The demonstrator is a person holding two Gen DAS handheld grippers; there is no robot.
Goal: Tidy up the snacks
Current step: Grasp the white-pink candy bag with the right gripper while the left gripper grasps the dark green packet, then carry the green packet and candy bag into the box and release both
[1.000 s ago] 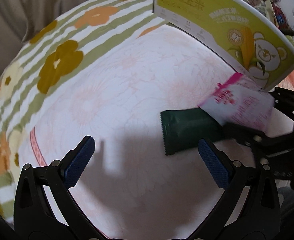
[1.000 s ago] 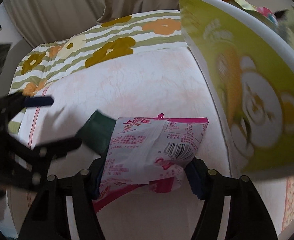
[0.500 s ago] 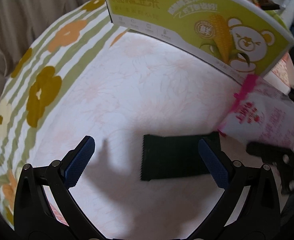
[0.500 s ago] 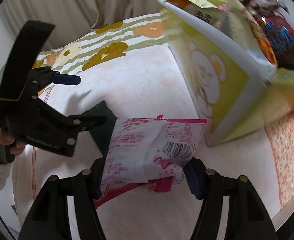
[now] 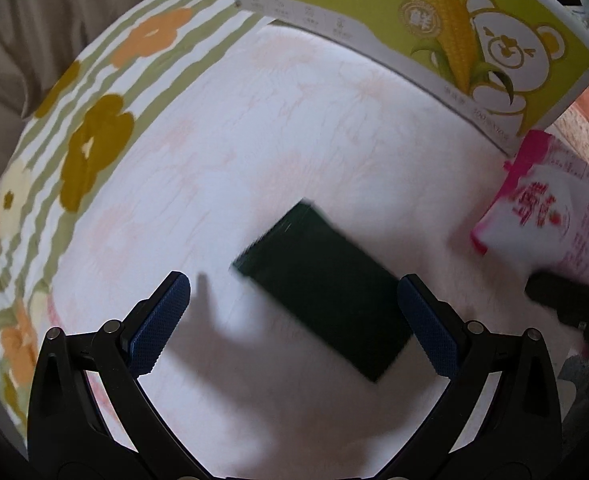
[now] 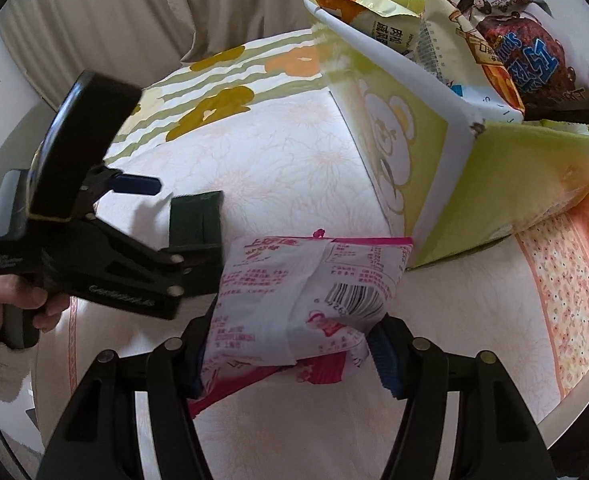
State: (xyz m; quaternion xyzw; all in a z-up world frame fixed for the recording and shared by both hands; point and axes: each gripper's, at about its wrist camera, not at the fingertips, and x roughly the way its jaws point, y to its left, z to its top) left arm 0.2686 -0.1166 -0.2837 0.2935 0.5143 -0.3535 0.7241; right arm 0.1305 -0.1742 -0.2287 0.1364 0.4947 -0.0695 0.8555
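Observation:
My right gripper (image 6: 294, 356) is shut on a pink and white snack packet (image 6: 306, 296) and holds it above the cloth, next to the box. The packet also shows in the left wrist view (image 5: 550, 220). A dark green snack packet (image 5: 326, 296) lies flat on the pale floral cloth; it also shows in the right wrist view (image 6: 196, 220). My left gripper (image 5: 294, 320) is open, just above it, with its fingers on either side. A yellow-green cardboard box (image 6: 434, 160) with a bear and corn picture (image 5: 474, 40) holds several snack bags (image 6: 534, 52).
The cloth (image 5: 254, 140) covers a table with a striped flower border (image 5: 94, 140) at the left. A beige curtain (image 6: 154, 8) hangs behind. The table's edge (image 6: 574, 392) curves at the right.
My left gripper has moved over the dark green packet, which now lies between its fingers. My right gripper has lifted the pink packet up and back, and the box's open top has come into view.

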